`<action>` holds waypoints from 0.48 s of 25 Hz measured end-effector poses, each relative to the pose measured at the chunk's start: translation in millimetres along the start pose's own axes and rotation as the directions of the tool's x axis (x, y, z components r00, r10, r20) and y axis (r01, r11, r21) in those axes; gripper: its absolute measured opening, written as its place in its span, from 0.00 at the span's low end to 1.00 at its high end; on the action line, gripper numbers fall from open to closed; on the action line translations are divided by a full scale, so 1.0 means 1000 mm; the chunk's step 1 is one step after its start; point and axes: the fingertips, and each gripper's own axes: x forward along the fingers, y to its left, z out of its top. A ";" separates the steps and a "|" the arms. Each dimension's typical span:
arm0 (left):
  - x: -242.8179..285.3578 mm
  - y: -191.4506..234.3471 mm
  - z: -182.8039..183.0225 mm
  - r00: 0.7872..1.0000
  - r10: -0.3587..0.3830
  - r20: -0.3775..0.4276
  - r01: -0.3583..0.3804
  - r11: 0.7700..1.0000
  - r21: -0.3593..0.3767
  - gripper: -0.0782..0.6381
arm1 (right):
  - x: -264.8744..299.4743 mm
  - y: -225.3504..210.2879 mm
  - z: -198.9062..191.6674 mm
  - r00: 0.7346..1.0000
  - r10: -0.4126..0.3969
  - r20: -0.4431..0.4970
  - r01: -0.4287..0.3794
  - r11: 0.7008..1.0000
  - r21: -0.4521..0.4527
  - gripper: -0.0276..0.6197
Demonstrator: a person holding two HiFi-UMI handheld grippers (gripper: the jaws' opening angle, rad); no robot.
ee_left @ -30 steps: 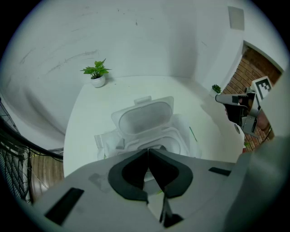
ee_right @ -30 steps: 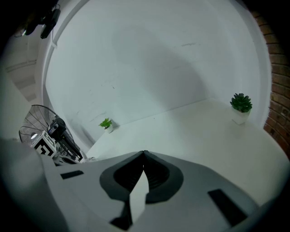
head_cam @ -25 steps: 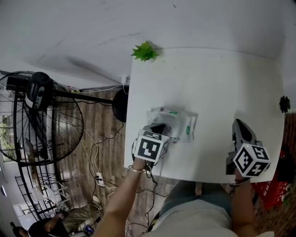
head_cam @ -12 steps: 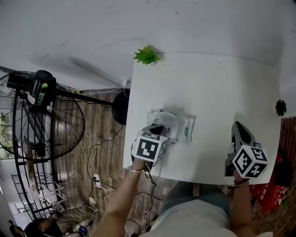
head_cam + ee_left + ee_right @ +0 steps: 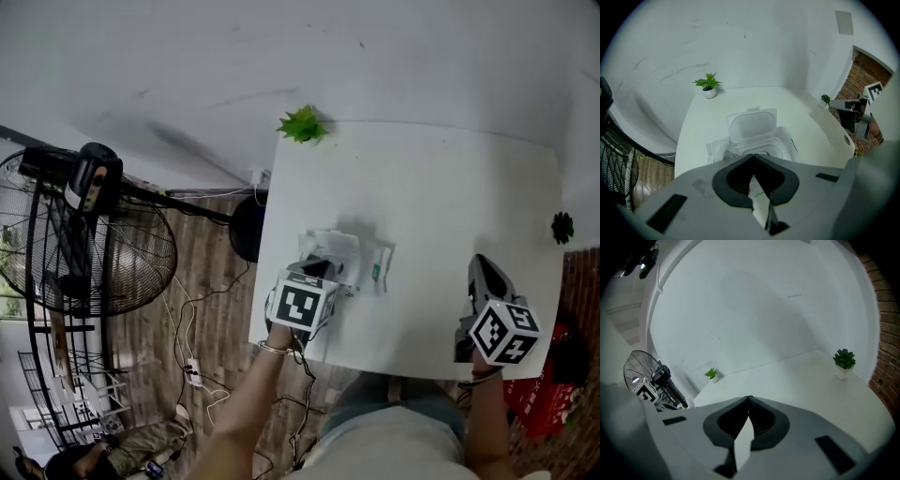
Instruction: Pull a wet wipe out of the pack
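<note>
The wet wipe pack lies on the white table near its left front edge. Its hinged lid stands open, as the left gripper view shows. My left gripper is shut, and its tips meet right at the pack's opening. The jaws hide the opening, so I cannot tell whether a wipe is pinched. My right gripper rests shut over the table's right front part, well away from the pack, with nothing between its jaws.
A small green plant stands at the table's far left corner, and a darker one at the right edge. A standing fan and loose cables are on the wooden floor to the left.
The head view has drifted slightly. Neither gripper nor the pack has visibly moved on the table.
</note>
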 end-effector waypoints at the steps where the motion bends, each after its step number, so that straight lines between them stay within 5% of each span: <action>1: -0.001 0.000 0.001 1.000 0.003 0.004 -0.003 1.000 0.001 0.13 | -0.001 0.000 0.001 1.000 0.000 0.002 0.000 1.000 -0.001 0.04; 12: -0.014 -0.001 0.006 0.999 0.029 0.032 -0.028 1.000 -0.012 0.13 | -0.010 -0.003 0.007 1.000 0.005 0.021 -0.005 1.000 0.000 0.04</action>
